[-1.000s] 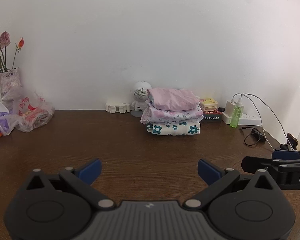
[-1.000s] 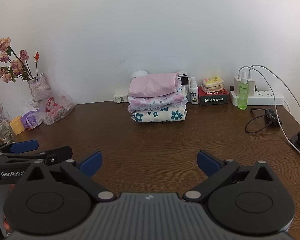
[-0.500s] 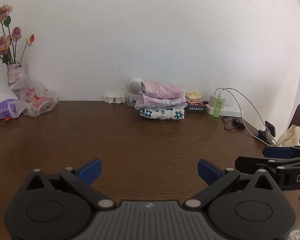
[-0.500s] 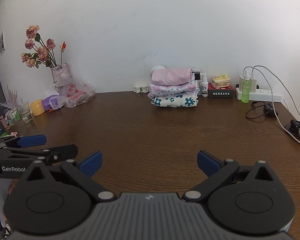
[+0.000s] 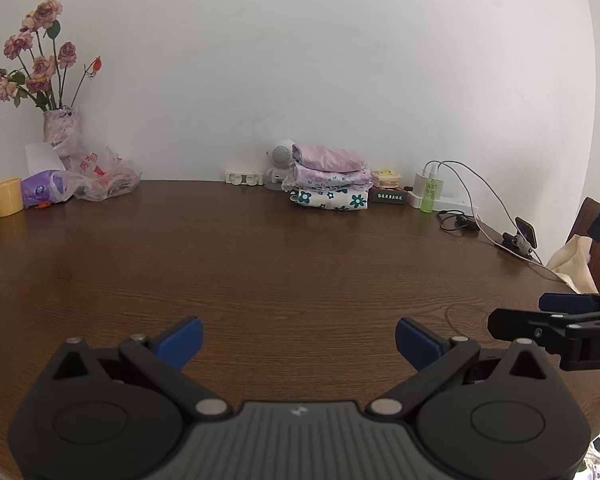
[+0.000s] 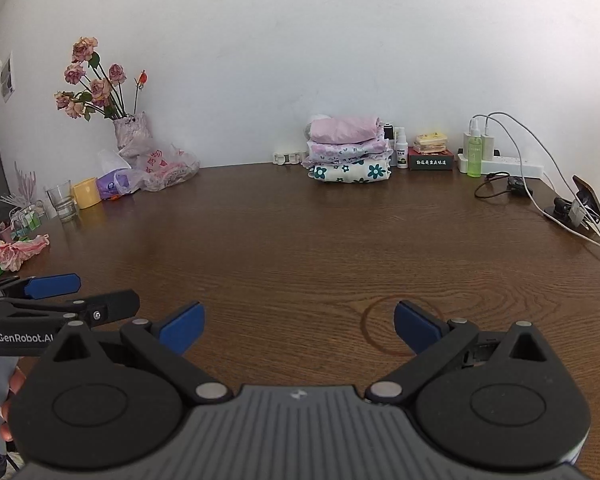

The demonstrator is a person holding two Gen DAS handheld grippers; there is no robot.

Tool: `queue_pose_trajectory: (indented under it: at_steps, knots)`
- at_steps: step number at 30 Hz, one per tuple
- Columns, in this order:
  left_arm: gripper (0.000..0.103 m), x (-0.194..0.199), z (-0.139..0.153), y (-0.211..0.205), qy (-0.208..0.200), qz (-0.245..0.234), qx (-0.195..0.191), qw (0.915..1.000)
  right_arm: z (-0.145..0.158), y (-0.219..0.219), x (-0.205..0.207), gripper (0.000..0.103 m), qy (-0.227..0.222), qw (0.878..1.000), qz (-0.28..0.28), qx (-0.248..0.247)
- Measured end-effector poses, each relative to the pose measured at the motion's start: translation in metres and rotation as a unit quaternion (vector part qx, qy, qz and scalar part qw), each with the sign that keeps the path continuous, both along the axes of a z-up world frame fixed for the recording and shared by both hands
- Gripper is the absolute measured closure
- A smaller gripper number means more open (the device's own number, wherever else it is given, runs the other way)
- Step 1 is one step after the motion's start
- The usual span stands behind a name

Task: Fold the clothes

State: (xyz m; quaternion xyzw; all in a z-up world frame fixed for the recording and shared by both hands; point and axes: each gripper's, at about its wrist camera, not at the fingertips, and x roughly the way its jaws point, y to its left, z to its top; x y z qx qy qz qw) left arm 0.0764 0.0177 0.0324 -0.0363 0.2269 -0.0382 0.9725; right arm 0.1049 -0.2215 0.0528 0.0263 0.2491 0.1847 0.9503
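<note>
I hold both claws low over the near edge of the dark brown wooden table point(image 6: 300, 240), side by side. My left gripper point(image 5: 298, 340) has its blue-padded fingers spread wide with nothing between them but bare wood, and my right gripper point(image 6: 298, 326) is spread just as wide and equally unloaded, hovering over a faint ring mark in the grain.

The clothes lie at the far edge against the white wall: a stack of 3 folded garments point(image 6: 350, 150), a plain pink one on top, a lilac floral one in the middle and a white one with teal flowers at the bottom. The stack looks tidy and square, so these 3 already lie as the task wants them.

No loose garment lies on the wood in front of me. Past the right end of the table a pale cream cloth point(image 5: 574, 260) hangs over a chair; I cannot tell whether it is clothing meant for folding. So the scene fits 2 readings: the folding is over with the pile complete, or I am between garments and another is yet to come from out of view.
</note>
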Motion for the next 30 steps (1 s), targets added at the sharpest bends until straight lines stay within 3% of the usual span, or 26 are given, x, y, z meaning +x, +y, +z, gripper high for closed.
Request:
queue_pose_trajectory:
  at_steps: [10,23,30]
  knots:
    - [0.000,-0.044,-0.016,-0.003,-0.027,-0.015,-0.017,0.9994,-0.021,0.006,-0.045,0.000,0.010,1.000,-0.015,0.005]
    - [0.000,-0.067,-0.033,0.000,-0.015,0.004,-0.029,0.9995,-0.038,0.016,-0.073,0.000,0.015,0.999,-0.028,-0.005]
    - [0.000,-0.073,-0.037,-0.004,-0.014,0.000,-0.016,0.9998,-0.035,0.018,-0.083,0.000,-0.001,0.999,-0.032,-0.012]
